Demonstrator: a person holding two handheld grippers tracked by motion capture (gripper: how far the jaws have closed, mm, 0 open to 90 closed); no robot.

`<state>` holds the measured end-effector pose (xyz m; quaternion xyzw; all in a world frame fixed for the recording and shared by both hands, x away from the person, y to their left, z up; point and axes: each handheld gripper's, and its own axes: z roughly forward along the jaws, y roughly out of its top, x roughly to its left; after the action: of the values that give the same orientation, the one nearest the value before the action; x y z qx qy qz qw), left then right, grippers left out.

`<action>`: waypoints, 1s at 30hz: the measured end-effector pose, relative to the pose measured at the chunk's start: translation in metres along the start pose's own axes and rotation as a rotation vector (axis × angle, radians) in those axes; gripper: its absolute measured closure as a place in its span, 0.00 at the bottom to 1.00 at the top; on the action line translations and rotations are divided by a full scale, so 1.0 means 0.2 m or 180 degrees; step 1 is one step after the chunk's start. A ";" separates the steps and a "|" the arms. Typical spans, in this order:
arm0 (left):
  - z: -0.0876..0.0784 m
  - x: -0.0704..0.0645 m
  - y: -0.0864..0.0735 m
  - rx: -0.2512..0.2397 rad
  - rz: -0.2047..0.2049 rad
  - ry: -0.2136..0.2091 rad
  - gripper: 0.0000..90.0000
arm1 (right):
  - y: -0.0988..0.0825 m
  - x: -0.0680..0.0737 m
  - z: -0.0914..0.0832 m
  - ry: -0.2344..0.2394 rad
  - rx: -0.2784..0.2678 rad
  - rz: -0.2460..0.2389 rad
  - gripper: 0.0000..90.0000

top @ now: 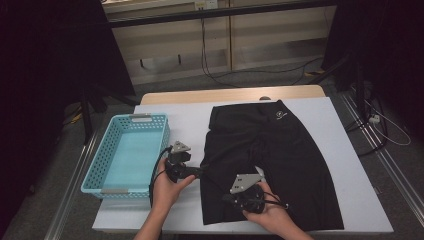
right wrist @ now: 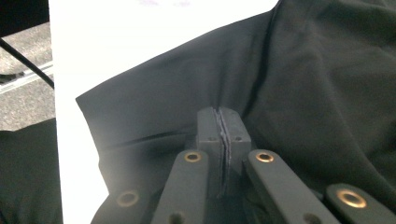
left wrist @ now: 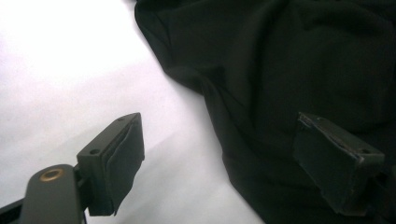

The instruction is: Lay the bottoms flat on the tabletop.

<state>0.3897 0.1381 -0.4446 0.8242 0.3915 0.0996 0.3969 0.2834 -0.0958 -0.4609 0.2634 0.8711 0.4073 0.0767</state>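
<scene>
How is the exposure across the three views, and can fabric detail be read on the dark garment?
High view: dim, corners black; the black shorts read as a flat shape. Left gripper view: white table cover blown out, folds faint. Right gripper view: cover glares, seams and folds in the cloth legible, near jaw links soft.

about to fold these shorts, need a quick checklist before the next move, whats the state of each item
1. Right gripper shut: ok, its pads meet over the black shorts. Whether cloth is pinched between them: cannot tell.
2. Left gripper open and ready: ok, jaws wide apart.
3. Left gripper lined up on the shorts' edge: ok, one jaw over the white table cover, the other over the cloth.
4. Left gripper gripping cloth: not ok, nothing pressed between its pads.
5. Shorts lying flat: not ok, creased near the middle.
6. Blue basket clear of the shorts: ok, it stands apart on the left.
</scene>
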 end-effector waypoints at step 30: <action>0.10 0.05 0.05 0.0154 -0.0238 0.0095 1.00 | 0.01 0.08 -0.01 0.0254 0.0073 -0.0100 1.00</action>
<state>0.4110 0.1298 -0.4516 0.8167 0.4302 0.0876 0.3744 0.2706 -0.0875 -0.4575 0.2341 0.8821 0.4062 0.0452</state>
